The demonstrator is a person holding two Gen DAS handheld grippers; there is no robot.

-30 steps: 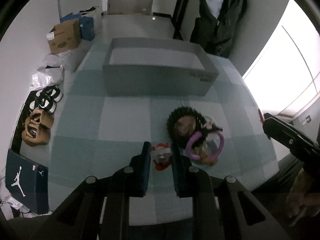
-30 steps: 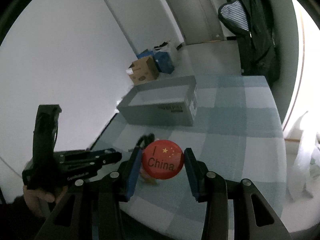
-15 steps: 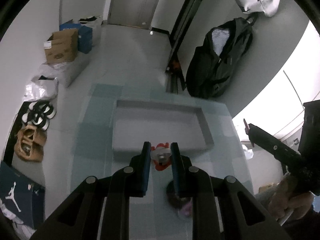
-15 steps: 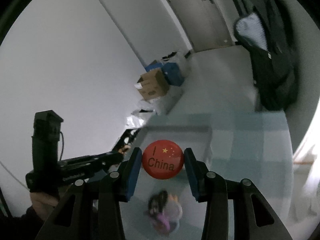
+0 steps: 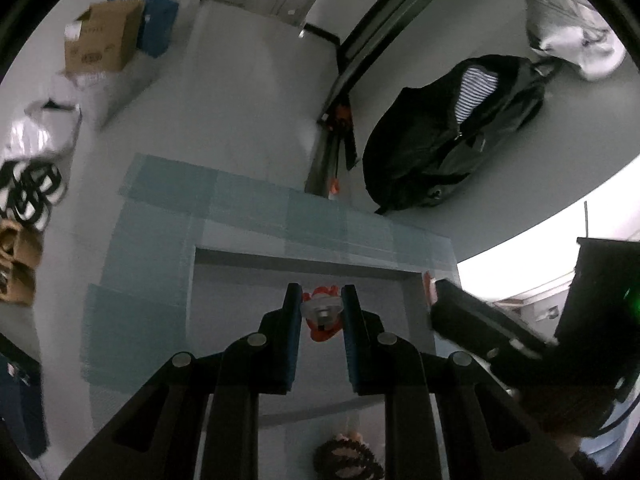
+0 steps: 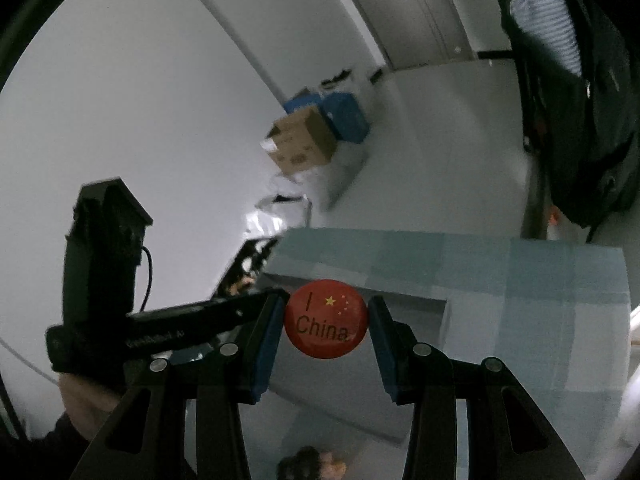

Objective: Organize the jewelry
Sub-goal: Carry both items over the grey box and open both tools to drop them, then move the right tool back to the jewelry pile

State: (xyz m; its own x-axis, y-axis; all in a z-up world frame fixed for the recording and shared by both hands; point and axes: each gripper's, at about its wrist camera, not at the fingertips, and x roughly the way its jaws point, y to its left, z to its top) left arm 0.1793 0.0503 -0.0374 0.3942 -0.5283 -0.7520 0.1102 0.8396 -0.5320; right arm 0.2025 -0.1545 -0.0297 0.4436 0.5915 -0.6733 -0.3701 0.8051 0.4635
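My left gripper (image 5: 321,308) is shut on a small red and silver trinket (image 5: 322,313) and holds it above the open grey box (image 5: 224,258). My right gripper (image 6: 326,320) is shut on a round red "I China" badge (image 6: 326,319), also over the grey box (image 6: 436,308). The right gripper shows in the left wrist view (image 5: 472,320), at the box's right edge. The left gripper shows in the right wrist view (image 6: 224,312), just left of the badge. A pile of black and other bracelets (image 5: 348,458) lies on the checked cloth in front of the box; it also shows in the right wrist view (image 6: 312,464).
The box stands on a table with a blue-green checked cloth (image 5: 160,216). A black jacket (image 5: 452,132) hangs on the wall behind. Cardboard and blue boxes (image 5: 104,36) and shoes (image 5: 28,196) lie on the floor at the left.
Both grippers have risen and moved forward from the bracelet pile to above the grey box, each still holding its item. The right gripper has come close beside the left.
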